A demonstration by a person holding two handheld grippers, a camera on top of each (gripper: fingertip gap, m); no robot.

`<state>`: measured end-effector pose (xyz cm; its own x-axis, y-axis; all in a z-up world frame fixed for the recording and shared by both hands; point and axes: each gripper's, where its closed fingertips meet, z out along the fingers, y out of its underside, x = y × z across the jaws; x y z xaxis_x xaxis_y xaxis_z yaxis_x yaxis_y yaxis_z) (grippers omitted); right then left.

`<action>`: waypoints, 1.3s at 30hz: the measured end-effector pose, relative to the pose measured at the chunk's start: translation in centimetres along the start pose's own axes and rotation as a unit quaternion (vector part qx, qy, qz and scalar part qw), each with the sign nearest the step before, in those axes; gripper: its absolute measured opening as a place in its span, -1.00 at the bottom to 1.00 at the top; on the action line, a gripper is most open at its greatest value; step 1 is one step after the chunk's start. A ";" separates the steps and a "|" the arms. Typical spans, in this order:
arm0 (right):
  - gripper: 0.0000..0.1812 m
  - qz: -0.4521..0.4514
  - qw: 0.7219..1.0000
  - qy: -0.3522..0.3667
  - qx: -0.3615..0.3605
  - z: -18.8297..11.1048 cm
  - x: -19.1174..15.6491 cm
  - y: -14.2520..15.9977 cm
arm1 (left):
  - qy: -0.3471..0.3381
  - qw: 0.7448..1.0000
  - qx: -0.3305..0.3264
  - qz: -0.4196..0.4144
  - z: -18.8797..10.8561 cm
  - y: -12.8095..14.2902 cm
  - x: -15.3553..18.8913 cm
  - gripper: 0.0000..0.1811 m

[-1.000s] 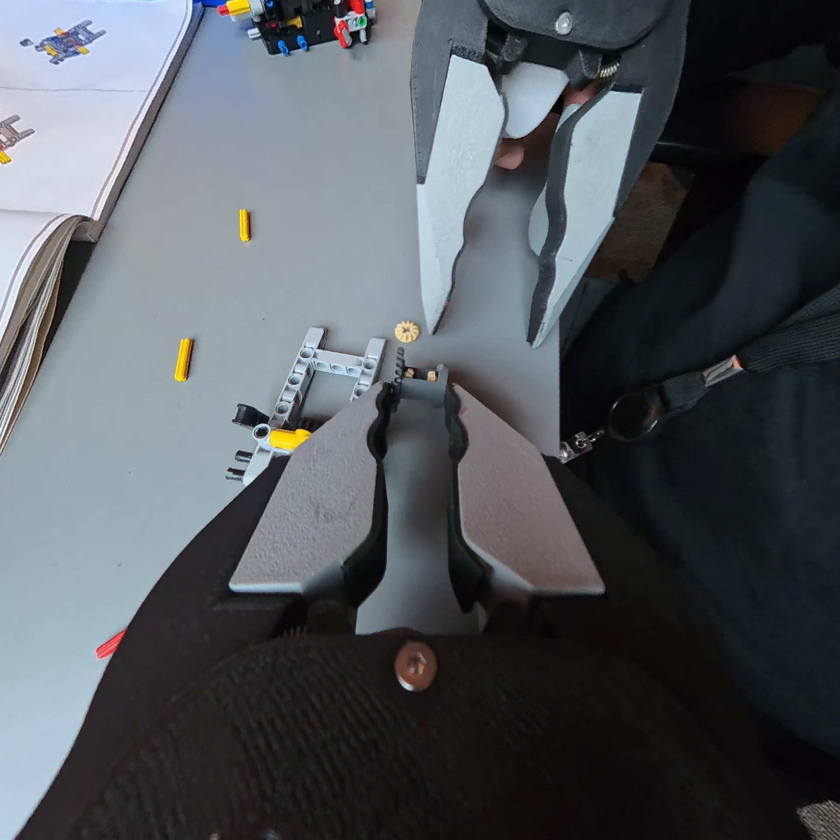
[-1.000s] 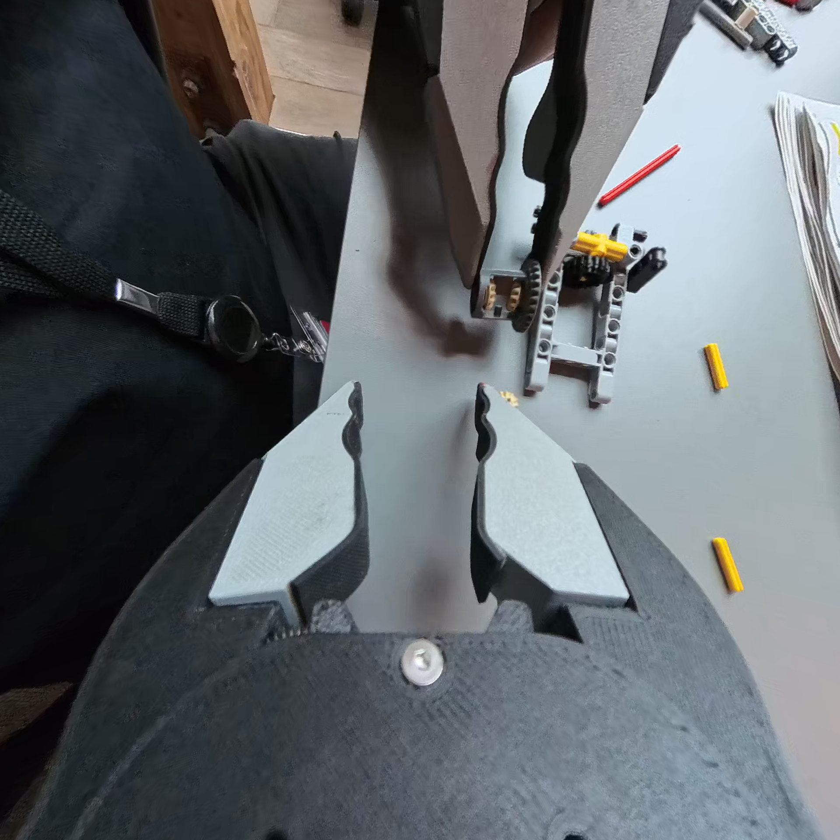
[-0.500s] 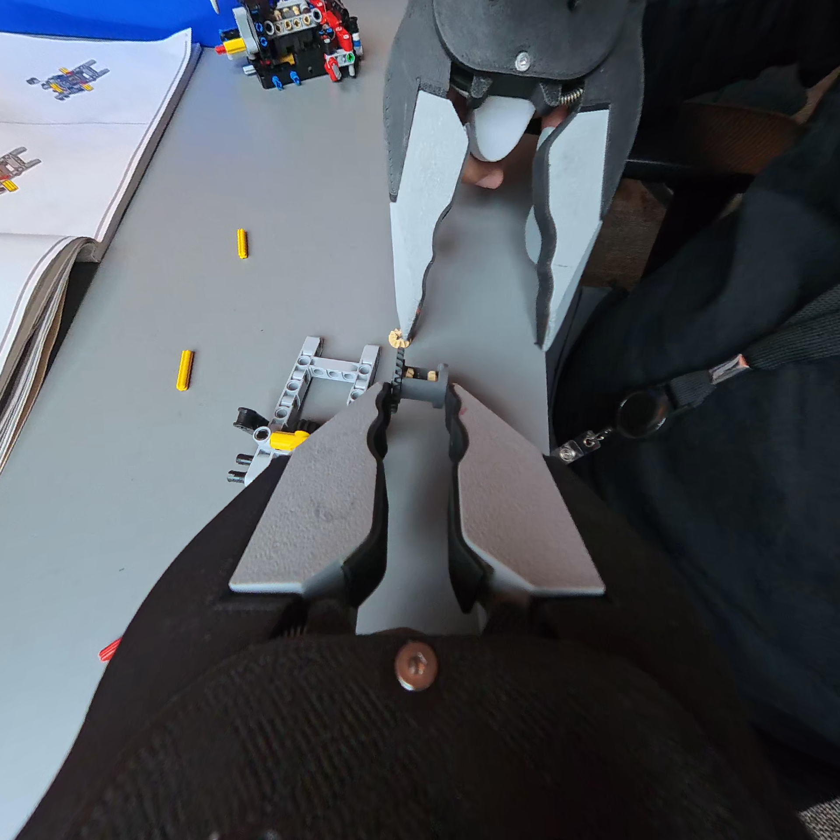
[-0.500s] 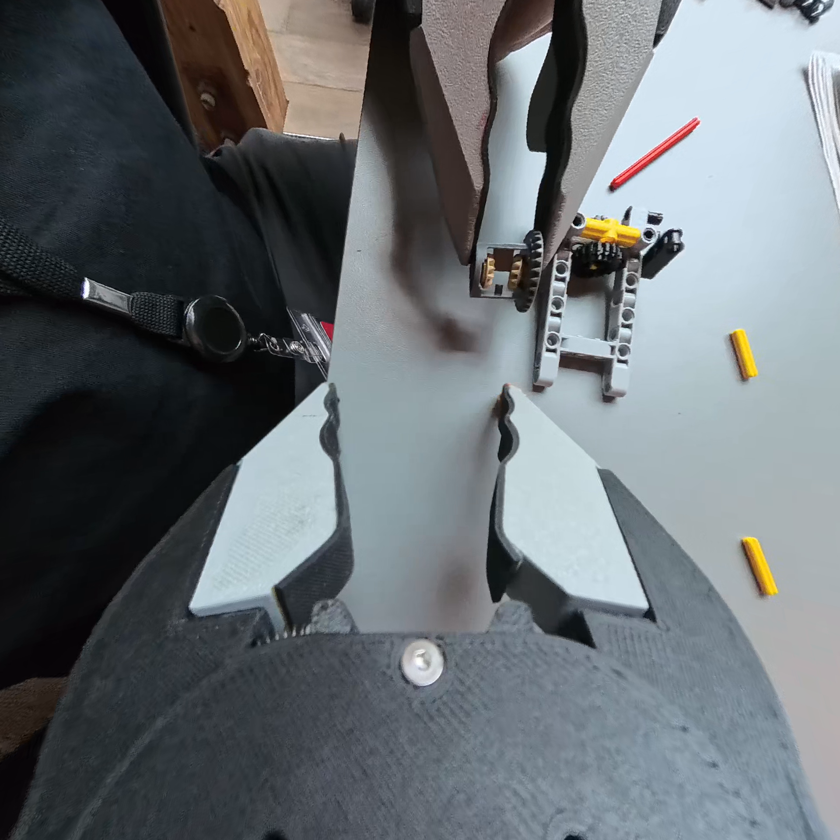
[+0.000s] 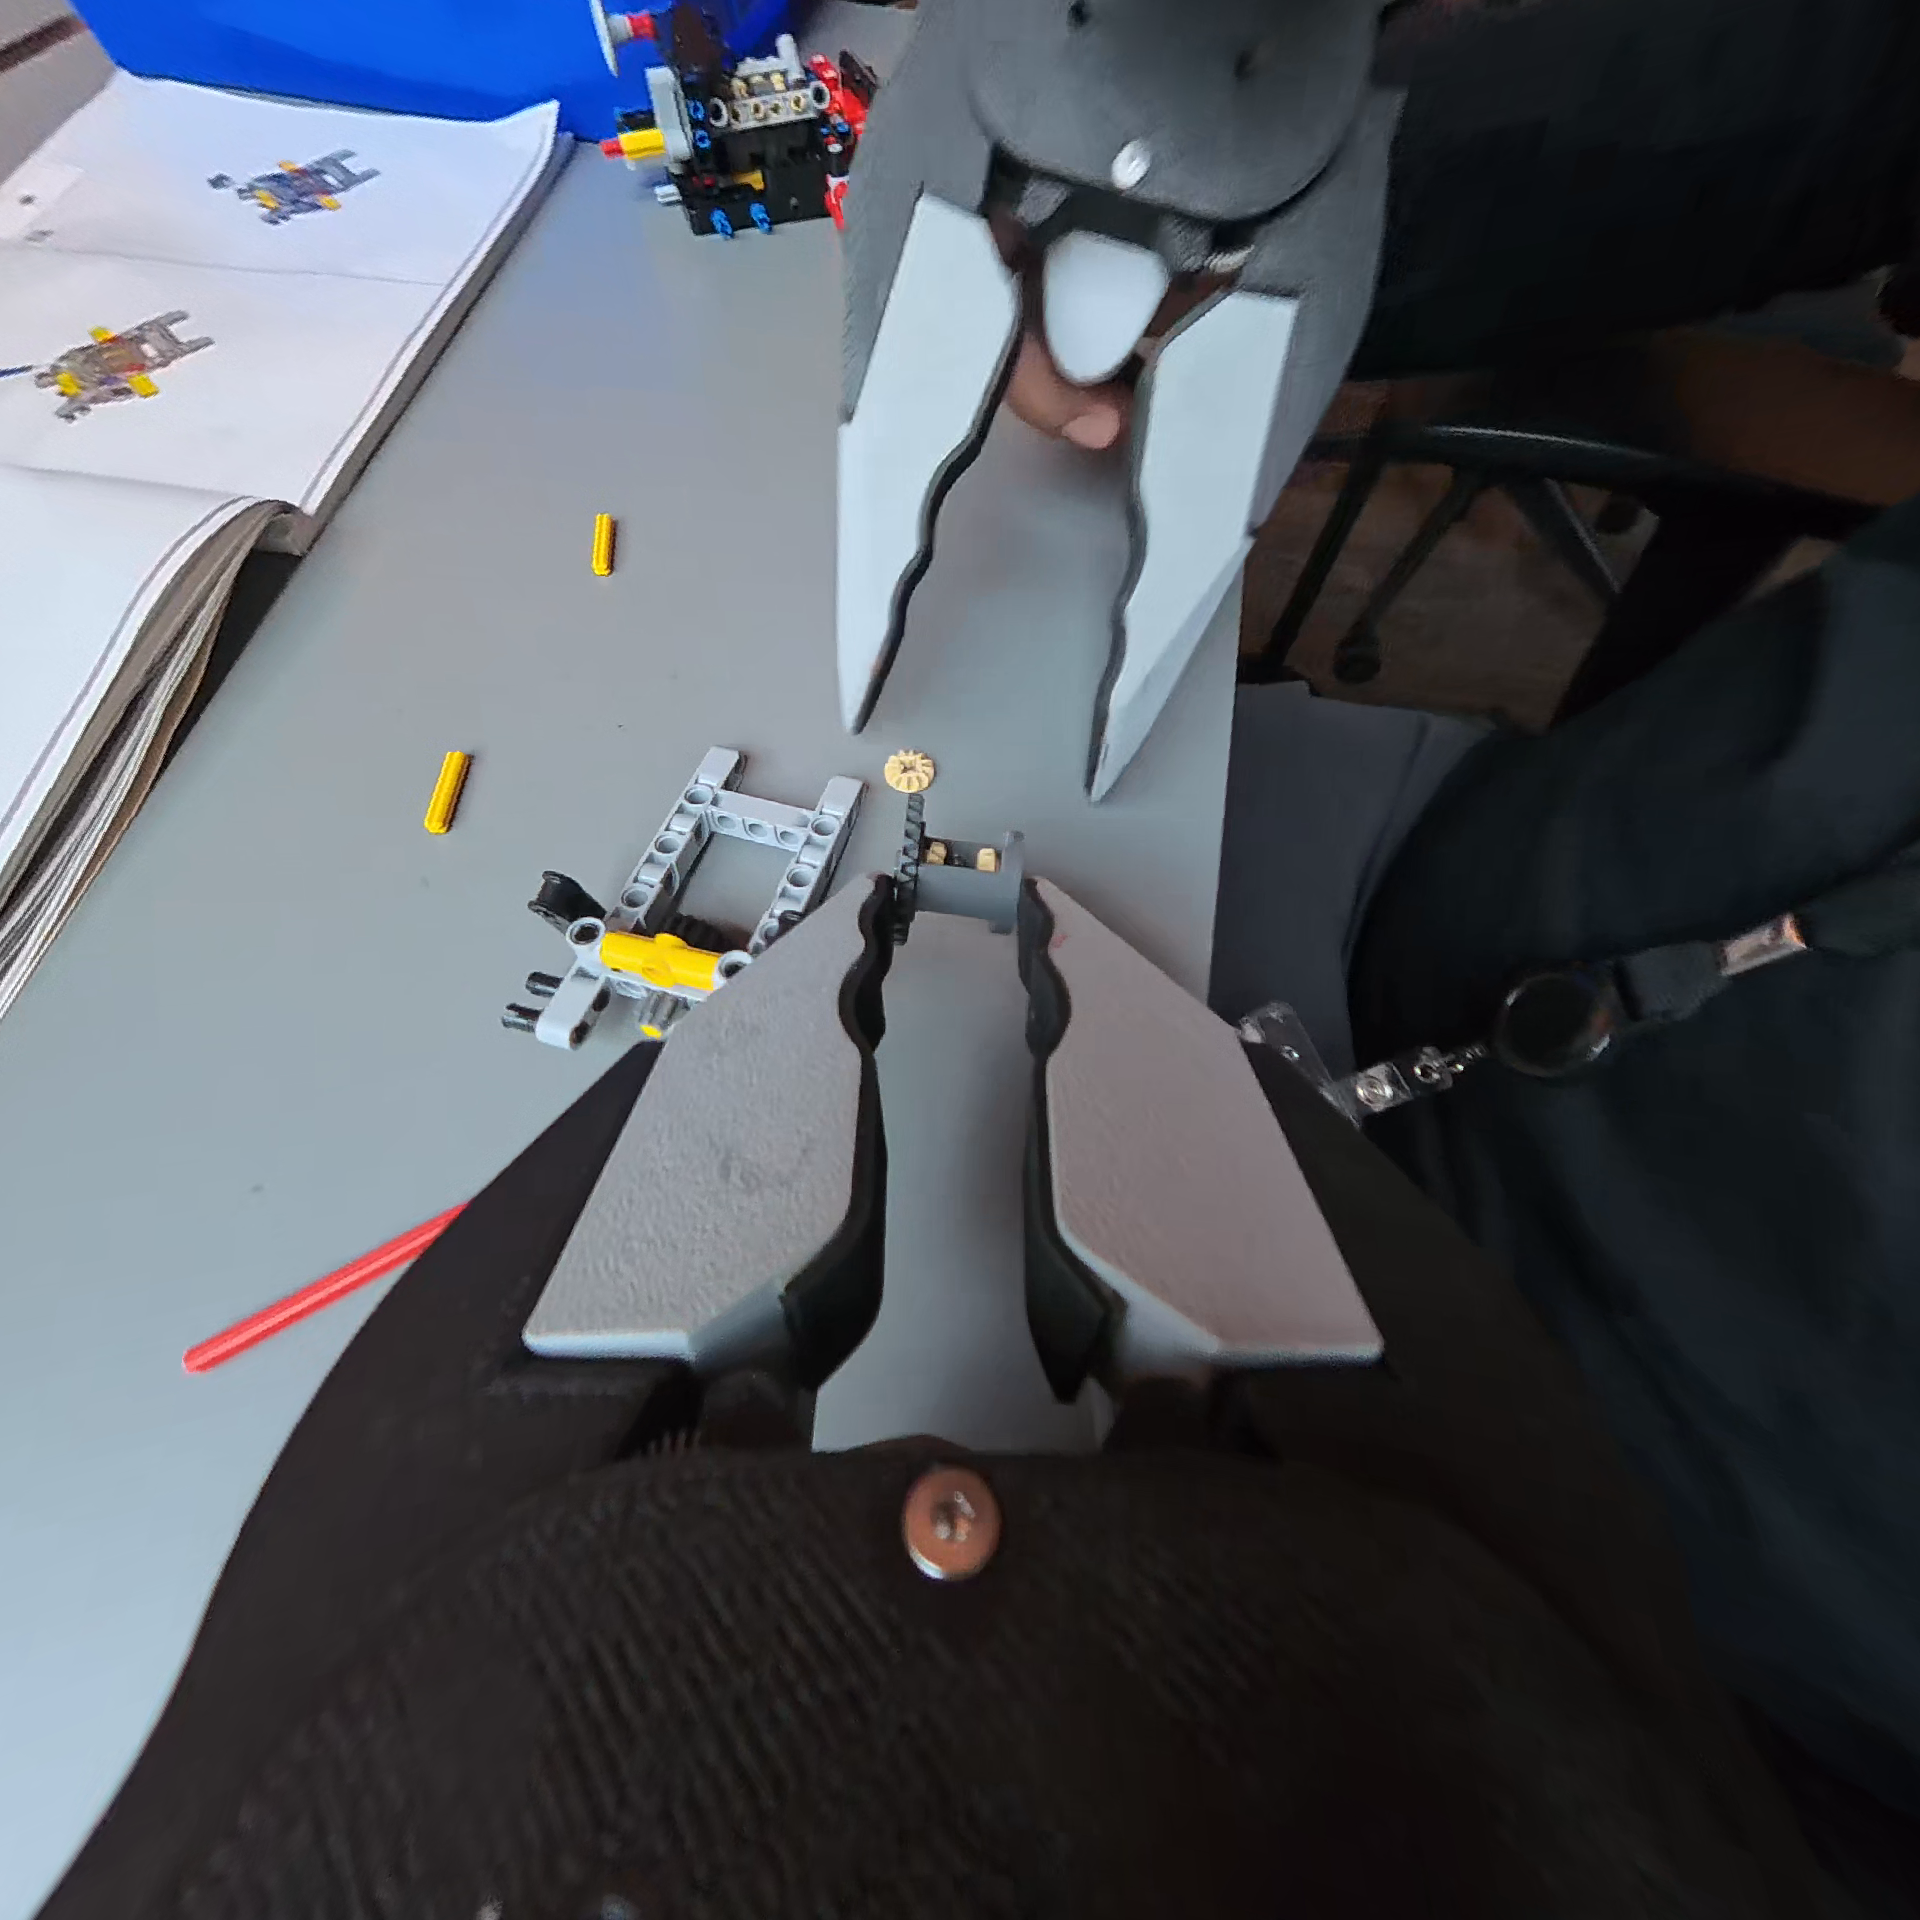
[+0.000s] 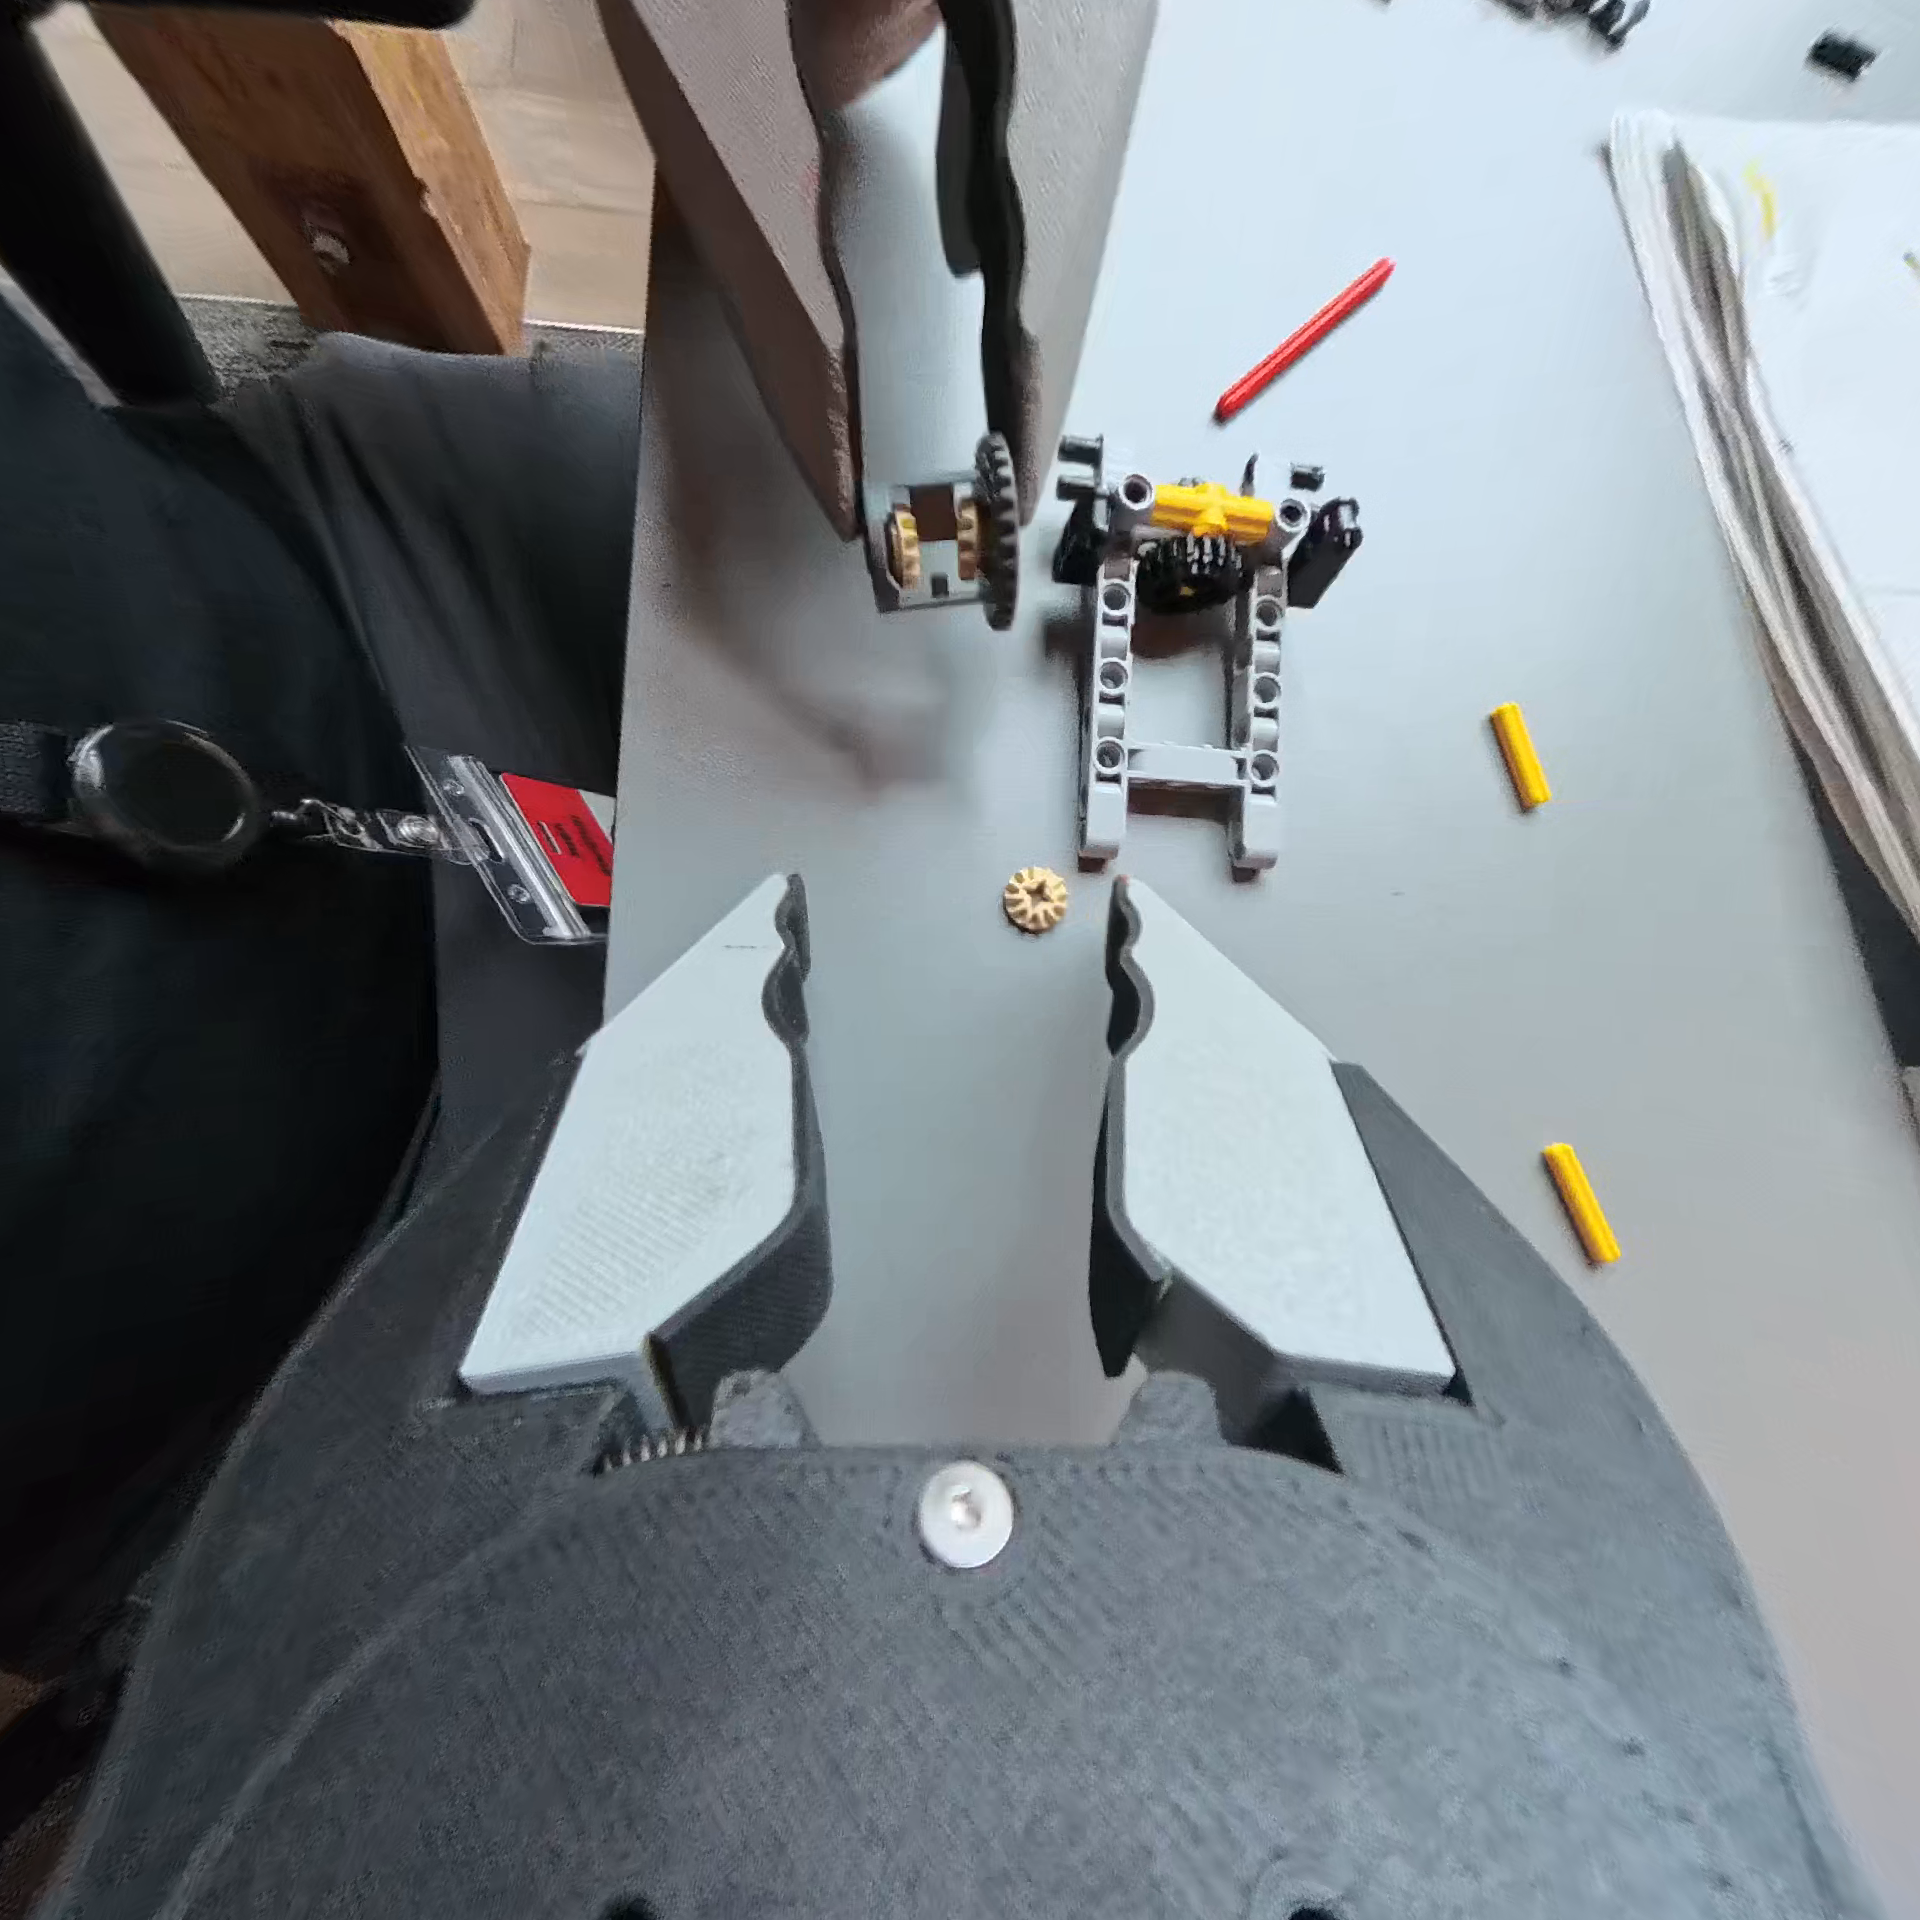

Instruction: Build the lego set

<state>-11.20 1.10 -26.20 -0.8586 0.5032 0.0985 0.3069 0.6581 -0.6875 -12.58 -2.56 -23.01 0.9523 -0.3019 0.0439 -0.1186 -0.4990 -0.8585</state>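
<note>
My right tool (image 6: 956,914) has backed off the small tan gear (image 6: 1035,898), jaws wide, empty; gear flat on bench (image 6: 1455,935), frame centre. Left tool (image 5: 951,899) clamps gear housing (image 5: 961,878), beside grey frame (image 5: 727,852).

Left claw (image 5: 951,899) hides red rod's (image 5: 322,1294) end.

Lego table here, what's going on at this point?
A person is building with two handheld grippers. The left gripper is shut on a small grey gear housing with a black gear, held just beside the grey frame. The right gripper is open, its jaws near a loose tan gear on the grey table, not gripping it. Yellow pins and a red axle lie unused.
</note>
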 end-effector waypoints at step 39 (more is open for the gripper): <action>-0.57 0.019 0.999 -0.036 0.023 0.7 -3.6 -1.0 | -0.032 0.999 0.015 -0.035 -1.4 0.4 1.2 -0.77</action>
<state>-8.68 -1.78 -26.34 -0.8745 0.4846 0.0207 0.3220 0.6118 -0.7225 -11.86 -4.28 -22.54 0.9740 -0.2143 0.0736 -0.0425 -0.4918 -0.8697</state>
